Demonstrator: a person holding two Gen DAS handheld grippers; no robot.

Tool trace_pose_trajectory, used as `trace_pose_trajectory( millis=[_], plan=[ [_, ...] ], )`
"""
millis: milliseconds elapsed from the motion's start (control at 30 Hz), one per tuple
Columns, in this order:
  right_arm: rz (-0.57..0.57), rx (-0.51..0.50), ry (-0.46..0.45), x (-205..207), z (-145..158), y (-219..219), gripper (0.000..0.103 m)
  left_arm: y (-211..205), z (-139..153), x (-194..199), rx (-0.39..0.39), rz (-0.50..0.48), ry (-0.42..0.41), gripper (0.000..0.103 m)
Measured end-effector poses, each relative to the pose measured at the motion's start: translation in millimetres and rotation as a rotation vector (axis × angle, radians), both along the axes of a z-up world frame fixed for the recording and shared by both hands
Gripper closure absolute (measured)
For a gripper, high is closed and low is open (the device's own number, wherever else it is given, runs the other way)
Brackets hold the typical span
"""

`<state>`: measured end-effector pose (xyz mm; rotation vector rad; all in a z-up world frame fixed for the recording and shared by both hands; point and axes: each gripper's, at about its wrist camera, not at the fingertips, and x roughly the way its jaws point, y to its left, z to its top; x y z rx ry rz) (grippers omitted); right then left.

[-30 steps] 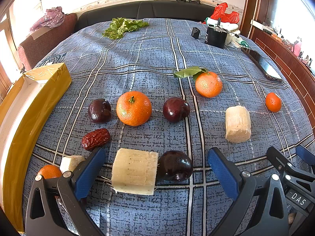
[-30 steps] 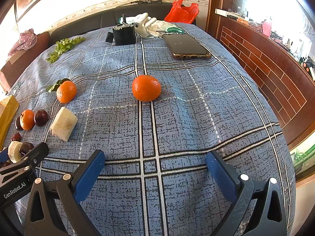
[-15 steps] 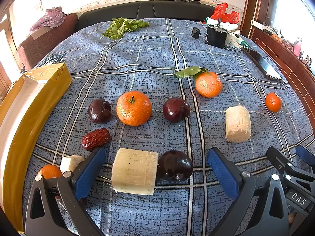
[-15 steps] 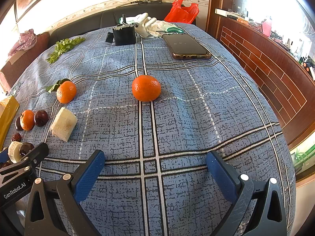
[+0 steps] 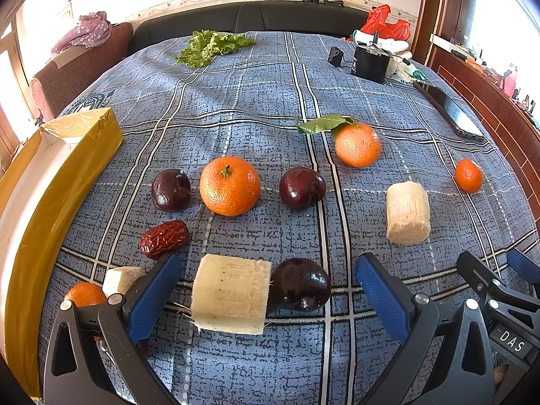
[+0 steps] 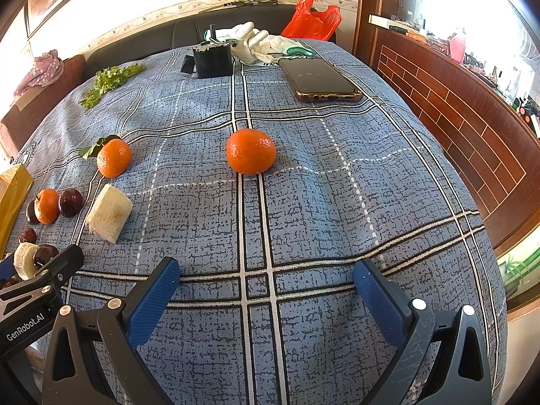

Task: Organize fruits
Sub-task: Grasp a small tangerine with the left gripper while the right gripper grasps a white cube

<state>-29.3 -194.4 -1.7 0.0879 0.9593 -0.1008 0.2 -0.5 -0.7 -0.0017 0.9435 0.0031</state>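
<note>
1. Left gripper [image 5: 266,287]: jaws spread wide, holding nothing. Between its fingers, close in, lie a cane chunk [image 5: 231,298] and a plum [image 5: 300,288], touching each other.
2. Ahead of it, a row: plum [image 5: 170,189], big orange [image 5: 229,185], plum [image 5: 302,188]. A red date [image 5: 164,239] sits near the left fingertip.
3. Further ahead and right: a leafy orange [image 5: 357,145], a second cane chunk [image 5: 407,217], a small orange [image 5: 468,175] well right.
4. Right gripper [image 6: 266,287]: jaws wide apart, empty, over bare cloth. The small orange [image 6: 250,151] lies straight ahead, well clear of the tips. The other fruit lies far to its left.
5. Hidden or cut off: behind the left finger, a pale chunk [image 5: 121,278] and an orange [image 5: 84,293] show only in part. The right gripper's body crosses the left view's lower right corner.
6. A yellow box [image 5: 37,202], open, runs along the left, its near end cut by the frame.
7. Surface: blue plaid cloth [image 6: 303,202]. At the far end: lettuce [image 5: 211,45], a black block [image 6: 213,60], a phone [image 6: 320,79], gloves, a red bag [image 6: 312,17]. A dark sofa back lies beyond; wood panelling on the right.
</note>
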Motion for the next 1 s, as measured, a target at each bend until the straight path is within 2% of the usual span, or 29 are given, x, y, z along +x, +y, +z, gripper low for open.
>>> trace_pose_trajectory(
  millis=[467,733,767,833,867,933,967,1000],
  plan=[
    [0.000,0.000,0.000,0.5,0.4,0.5,0.000,-0.3,-0.1,0.2,0.000,0.002,0.005,0.000],
    [0.030,0.013,0.032,2.0,1.9,-1.5,0.000,0.4,1.2,-1.1,0.005,-0.077,0.141,0.000],
    [0.039,0.010,0.043,2.7,2.1,-1.2,0.000,1.8,2.8,-6.3,-0.008,-0.098,0.162,0.001],
    [0.047,0.012,0.066,3.7,2.8,-1.7,0.000,10.7,11.0,-19.9,-0.070,-0.121,0.153,0.016],
    [0.052,0.009,0.071,3.3,2.7,-1.2,0.000,18.6,19.0,-29.2,-0.112,-0.131,0.134,0.019],
    [0.057,0.006,0.076,1.9,2.1,-0.6,0.000,34.5,35.8,-43.7,-0.175,-0.148,0.080,0.025],
    [0.061,0.005,0.081,1.7,2.2,-0.3,0.000,48.2,49.2,-54.5,-0.214,-0.158,0.028,0.026],
    [0.066,0.003,0.088,0.3,2.9,-0.4,0.001,60.4,60.2,-62.4,-0.220,-0.157,-0.013,0.027]
  ],
)
